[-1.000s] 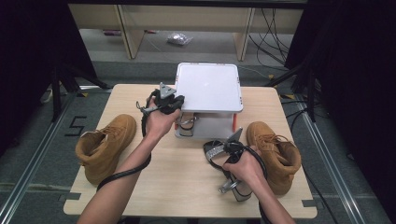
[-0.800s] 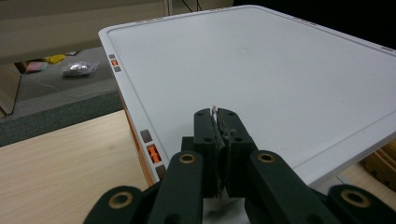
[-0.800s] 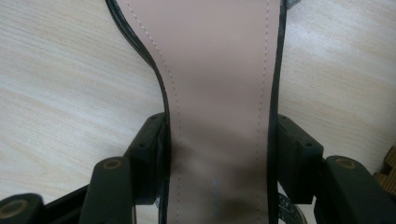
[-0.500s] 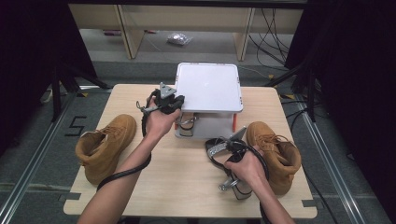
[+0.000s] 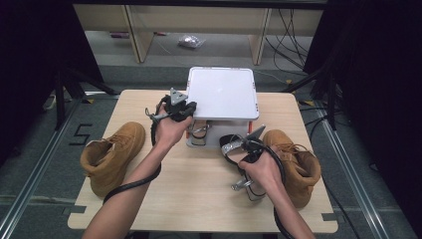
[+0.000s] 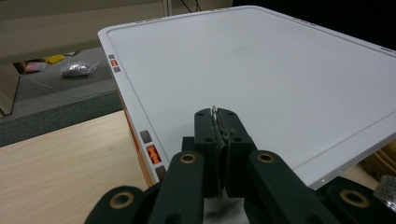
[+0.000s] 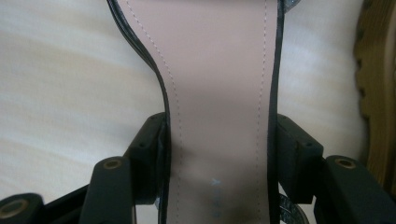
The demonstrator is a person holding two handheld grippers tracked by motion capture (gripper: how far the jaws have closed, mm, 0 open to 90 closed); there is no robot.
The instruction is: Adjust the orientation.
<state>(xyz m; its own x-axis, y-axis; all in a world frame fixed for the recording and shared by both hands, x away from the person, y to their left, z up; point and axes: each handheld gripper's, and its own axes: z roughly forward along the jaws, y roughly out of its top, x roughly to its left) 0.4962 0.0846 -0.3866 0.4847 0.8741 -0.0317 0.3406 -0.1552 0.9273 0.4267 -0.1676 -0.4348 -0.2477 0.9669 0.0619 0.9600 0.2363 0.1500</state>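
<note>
From the high view, the person is working both hands over a wooden table (image 5: 199, 199). The left gripper (image 5: 175, 110) is hovering at the front left corner of a white shoe rack (image 5: 221, 92), while the right gripper (image 5: 249, 149) is clamping a black high-heeled sandal (image 5: 234, 147) just in front of the rack, its sparkly toe strap pointing toward the rack. Another sandal (image 5: 199, 132) is sitting on the rack's lower shelf. A tan boot (image 5: 107, 154) is lying at the table's left side, and a second tan boot (image 5: 293, 162) is standing just beside the right hand.

In the left gripper view, the left gripper (image 6: 221, 133) is holding its jaws pinched together on a thin silvery strap (image 6: 215, 116), hard to make out, above the rack's white top (image 6: 261, 79).

In the right gripper view, the right gripper (image 7: 219, 140) is gripping the sandal across its pink insole (image 7: 217, 93), jaws standing wide and pressing on both black edges of the sole, with the table (image 7: 70, 84) underneath and the boot (image 7: 378, 84) at the right edge.
</note>
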